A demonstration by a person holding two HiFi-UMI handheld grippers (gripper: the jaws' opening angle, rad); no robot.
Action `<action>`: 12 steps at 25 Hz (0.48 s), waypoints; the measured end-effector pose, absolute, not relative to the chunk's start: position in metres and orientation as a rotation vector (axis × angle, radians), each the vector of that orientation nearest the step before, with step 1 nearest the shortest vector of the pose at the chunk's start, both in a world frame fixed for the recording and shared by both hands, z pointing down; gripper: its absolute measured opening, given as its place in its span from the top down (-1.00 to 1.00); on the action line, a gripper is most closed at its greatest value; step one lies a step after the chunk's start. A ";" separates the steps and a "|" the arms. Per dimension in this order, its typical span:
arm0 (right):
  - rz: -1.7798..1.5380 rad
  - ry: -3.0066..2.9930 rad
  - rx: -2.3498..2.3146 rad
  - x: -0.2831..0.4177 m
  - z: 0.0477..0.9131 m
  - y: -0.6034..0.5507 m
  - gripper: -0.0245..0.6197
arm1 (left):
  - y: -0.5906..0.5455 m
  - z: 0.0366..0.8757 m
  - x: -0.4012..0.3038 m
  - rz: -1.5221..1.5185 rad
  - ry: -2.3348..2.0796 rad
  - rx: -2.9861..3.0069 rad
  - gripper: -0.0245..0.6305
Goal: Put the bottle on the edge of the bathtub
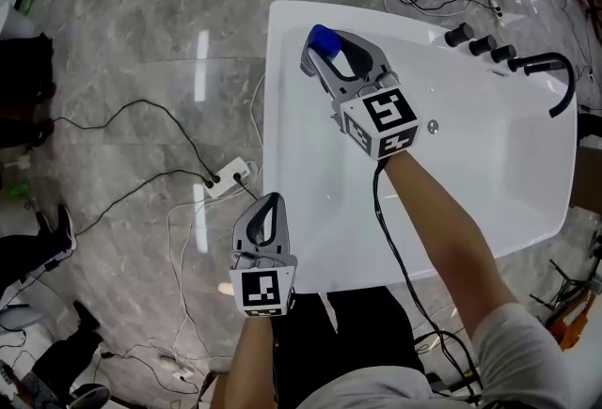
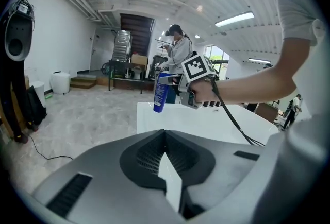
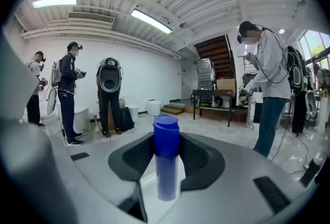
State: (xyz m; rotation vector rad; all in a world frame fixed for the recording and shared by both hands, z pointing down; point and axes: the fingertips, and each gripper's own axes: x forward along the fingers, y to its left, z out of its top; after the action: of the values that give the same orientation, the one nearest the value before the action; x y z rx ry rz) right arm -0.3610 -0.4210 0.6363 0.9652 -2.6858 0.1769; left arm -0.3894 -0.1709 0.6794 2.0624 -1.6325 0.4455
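Left gripper (image 1: 271, 203): nearest to the person. Its jaws are clenched together with nothing between them. It hangs just beside the near-left rim of the bathtub (image 1: 282, 130), above the floor.
Why it sits there: my guess is that this hand has no part in the placing and is parked clear of the other arm's reach.
Bathtub: white, with a broad flat rim. The left rim runs away from the person and is bare, so there is room to stand something on it.
Right gripper (image 1: 326, 61): reaches across the tub to its far-left corner. Its jaws stand wide and grasp the bottle (image 3: 166, 158) by its body.
Bottle and right gripper: the bottle stands upright between the two jaws. The blue cap pokes up past them and the lower body is pinched at the sides.
Bottle and bathtub: it is at the far-left corner, over the rim. No view shows whether its base touches the rim or hangs just above it.
Why upright: probably so that the flat base meets the flat rim squarely and the bottle stands alone once it is let go.
Bottle and left gripper: well apart, with the left side of the tub between them.
Tap (image 1: 555, 73): a black spout with knobs (image 1: 480, 45) at the far right rim, well apart from the bottle and no obstacle to it.
Step in hand: judged to be the setting-down, with the grip not yet let go.
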 end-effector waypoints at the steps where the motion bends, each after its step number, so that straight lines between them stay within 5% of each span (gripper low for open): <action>1: 0.171 -2.685 0.974 -0.365 0.638 -0.425 0.44 | -0.172 0.684 -0.391 0.456 -1.626 2.064 0.89; 12: 0.160 -2.644 1.065 -0.384 0.650 -0.460 0.44 | -0.219 0.691 -0.411 0.554 -1.616 2.152 0.89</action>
State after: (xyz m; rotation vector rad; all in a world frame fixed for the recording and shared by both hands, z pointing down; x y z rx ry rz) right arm -0.3838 -0.4605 0.6503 1.0646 -2.6439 0.1598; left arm -0.4106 -0.2192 0.6908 2.1522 -1.6160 0.5536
